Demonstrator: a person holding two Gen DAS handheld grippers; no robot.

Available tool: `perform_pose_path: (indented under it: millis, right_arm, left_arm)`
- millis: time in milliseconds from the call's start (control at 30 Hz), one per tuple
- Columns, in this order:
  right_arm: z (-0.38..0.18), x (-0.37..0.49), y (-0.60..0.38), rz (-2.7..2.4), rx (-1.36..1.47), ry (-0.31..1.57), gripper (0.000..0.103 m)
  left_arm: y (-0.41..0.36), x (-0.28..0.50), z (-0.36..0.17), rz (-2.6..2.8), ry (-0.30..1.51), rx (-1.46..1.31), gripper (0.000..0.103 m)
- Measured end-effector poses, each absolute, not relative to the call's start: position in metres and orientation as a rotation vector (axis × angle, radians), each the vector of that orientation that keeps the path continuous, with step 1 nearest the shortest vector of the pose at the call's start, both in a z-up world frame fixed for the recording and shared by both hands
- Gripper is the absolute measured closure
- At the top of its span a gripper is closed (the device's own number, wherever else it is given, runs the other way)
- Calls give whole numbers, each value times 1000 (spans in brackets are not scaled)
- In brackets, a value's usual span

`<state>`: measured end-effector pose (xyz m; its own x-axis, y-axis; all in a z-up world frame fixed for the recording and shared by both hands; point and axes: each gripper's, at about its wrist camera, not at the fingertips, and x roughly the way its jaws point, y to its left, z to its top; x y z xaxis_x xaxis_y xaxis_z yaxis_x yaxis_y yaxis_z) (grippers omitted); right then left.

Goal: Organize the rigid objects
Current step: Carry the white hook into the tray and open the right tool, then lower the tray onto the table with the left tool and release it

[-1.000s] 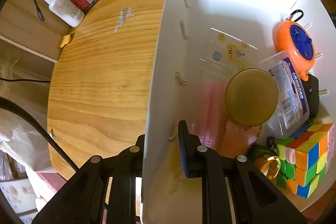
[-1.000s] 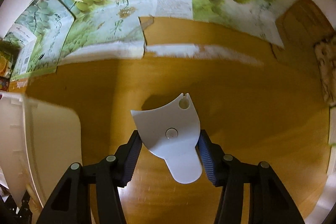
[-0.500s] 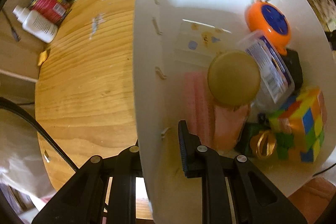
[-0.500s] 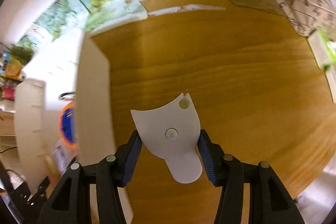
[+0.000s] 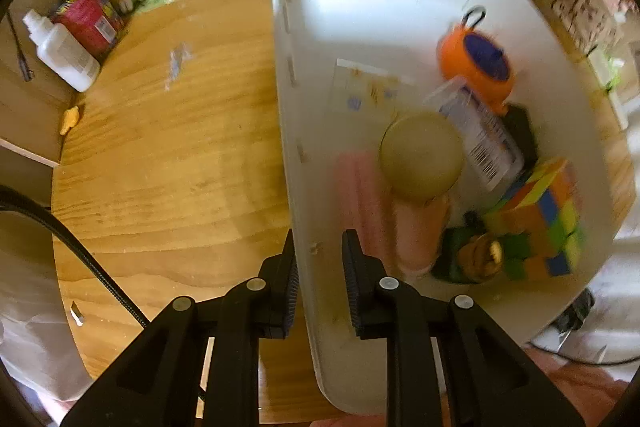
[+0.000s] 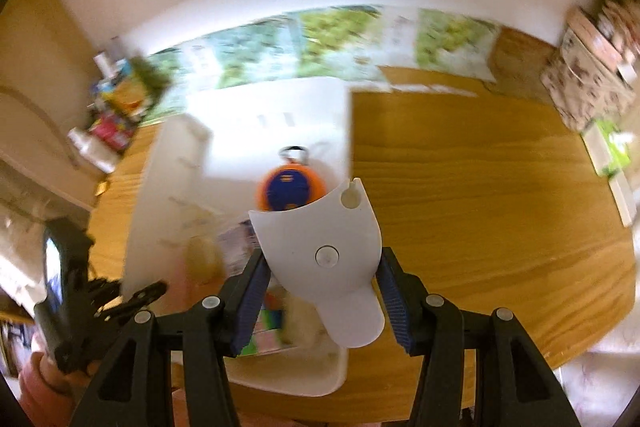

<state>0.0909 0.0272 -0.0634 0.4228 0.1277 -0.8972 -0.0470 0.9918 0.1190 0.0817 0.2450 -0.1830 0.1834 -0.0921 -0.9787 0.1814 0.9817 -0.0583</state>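
White plastic scoop (image 6: 320,247): clamped in right gripper (image 6: 320,301), handle toward cam, bowl fwd; directly above white bin (image 6: 248,131) w/ toys. Left gripper (image 5: 318,277) straddles bin wall, jaws opening.

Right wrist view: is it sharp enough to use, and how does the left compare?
Right wrist view: heavy motion smear over the white bin and background; only the white scoop in the right gripper is crisp. Left wrist view: milder blur on the cube; the left gripper is sharp; fisheye bends the table edge.
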Motion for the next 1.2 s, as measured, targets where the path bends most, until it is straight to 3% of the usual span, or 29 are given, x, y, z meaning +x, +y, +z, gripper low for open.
perform_pose_path:
  millis: [233,267,300,333,400,467,533,733,933,1067,1200]
  right_arm:
    - [-70,97,58,286,114,1094,48]
    - [-71,96,58,303,122,1092,45]
    - [-73,95,59,330,129,1086,32]
    - [-75,95,59,357,138,1074,25]
    - [-77,93,54,404,181,1052,20]
    - [-81,90,47,446,209,1057,20]
    - [-84,85,38,469,193,1068,20]
    - [-102,57,-11,507,70,1087,18]
    - [-121,26,-67,464,29,1126,18]
    - [-125,4,-101,422,95,1151,0]
    - [-121,-13,-132,334,163,1143,0]
  left_arm:
    - [252,72,-148,-150,1251,-4,81]
    - [253,69,-142,-130,1234,-18,81]
    - [250,68,-138,-119,1225,-26,81]
    - [252,65,-131,-94,1205,-46,81]
    - [253,58,-122,-55,1170,-81,80]
    - [251,51,-115,-20,1141,-121,74]
    - [245,43,-105,49,1112,-164,56]
    - [208,21,-84,195,1023,-188,33]
    - [142,-4,-68,134,1001,-246,22]
    - [104,-19,-68,116,1025,-220,15]
    - [78,-31,-70,138,1053,-228,12]
